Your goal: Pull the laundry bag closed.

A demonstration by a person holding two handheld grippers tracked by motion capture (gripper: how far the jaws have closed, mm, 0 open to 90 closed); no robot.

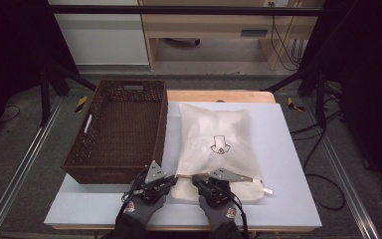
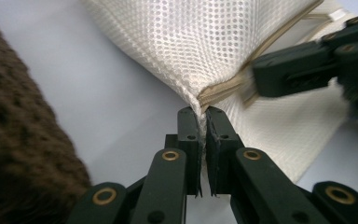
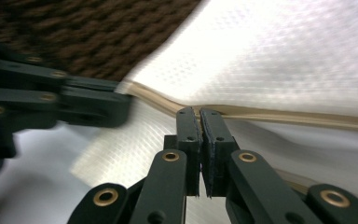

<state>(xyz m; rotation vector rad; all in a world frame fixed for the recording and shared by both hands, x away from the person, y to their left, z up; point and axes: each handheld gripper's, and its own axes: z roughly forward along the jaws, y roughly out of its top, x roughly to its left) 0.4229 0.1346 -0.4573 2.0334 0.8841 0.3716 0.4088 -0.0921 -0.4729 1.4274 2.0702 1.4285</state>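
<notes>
While clamped shut, both tools [image 2: 202,112] [image 3: 196,112] pinch the mesh bag [image 1: 214,144].

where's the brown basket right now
In the high view the brown basket sits on the left half of the table, right beside the white mesh bag, just beyond the left gripper.
</notes>
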